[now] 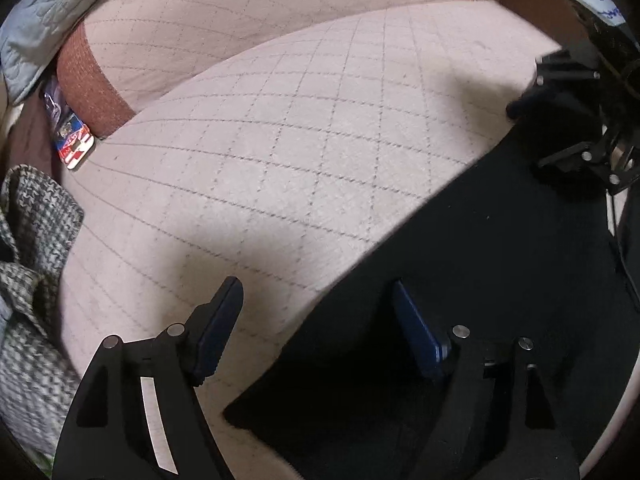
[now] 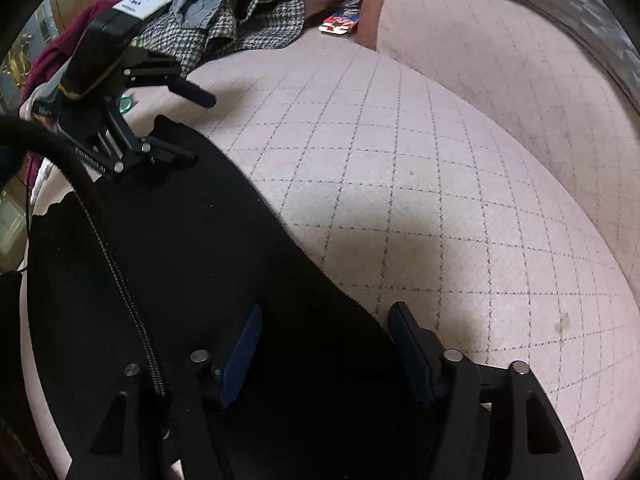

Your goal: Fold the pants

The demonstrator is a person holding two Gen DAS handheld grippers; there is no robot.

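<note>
Black pants lie flat on quilted sofa seat. Left tool open; right tool open, straddling pants' edge. Houndstooth garment at 9 o'clock.

Black claw with blue pads, silver screws, seemingly handwritten white label.
</note>
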